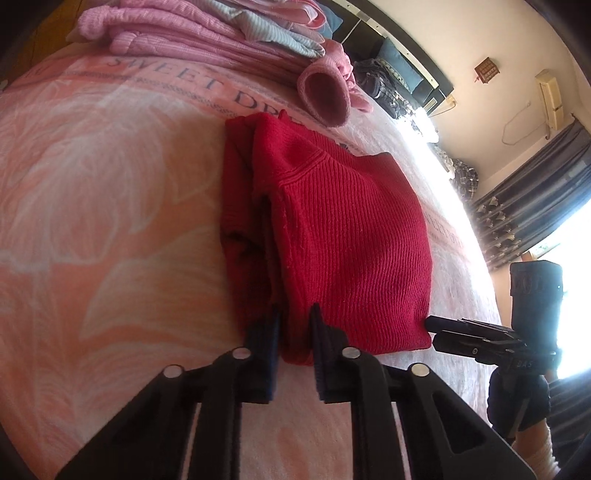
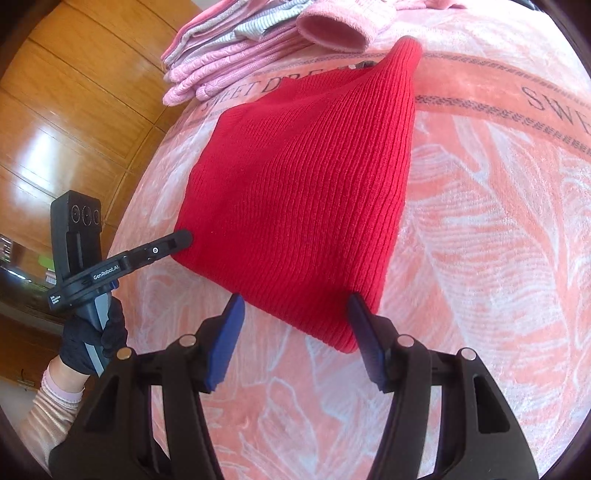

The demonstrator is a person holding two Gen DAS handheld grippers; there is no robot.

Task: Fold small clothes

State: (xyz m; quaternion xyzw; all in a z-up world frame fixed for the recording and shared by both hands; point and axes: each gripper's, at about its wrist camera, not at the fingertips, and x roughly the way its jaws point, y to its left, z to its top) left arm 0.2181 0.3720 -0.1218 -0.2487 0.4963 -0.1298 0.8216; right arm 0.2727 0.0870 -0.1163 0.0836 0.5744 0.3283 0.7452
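A folded red knit sweater (image 1: pixel 351 236) (image 2: pixel 303 184) lies on a pink bed cover (image 1: pixel 110 184) (image 2: pixel 480 221). In the left wrist view my left gripper (image 1: pixel 295 325) is closed on the sweater's thick near edge, with cloth filling the gap between its fingers. The right wrist view shows the left gripper (image 2: pixel 183 236) tip at the sweater's left corner. My right gripper (image 2: pixel 295 306) stands open, its blue pads either side of the near corner and not pinching it. From the left wrist view the right gripper (image 1: pixel 430 326) touches the sweater's right corner.
A pile of pink and striped clothes (image 1: pixel 184 33) (image 2: pixel 229 55) lies just beyond the sweater, with a pink cuff (image 1: pixel 325 96) nearest. Wooden cabinet doors (image 2: pixel 74 92) stand past the bed's left edge. A black-gloved hand (image 2: pixel 92 339) holds the left gripper. Curtains (image 1: pixel 535 192) hang by a bright window.
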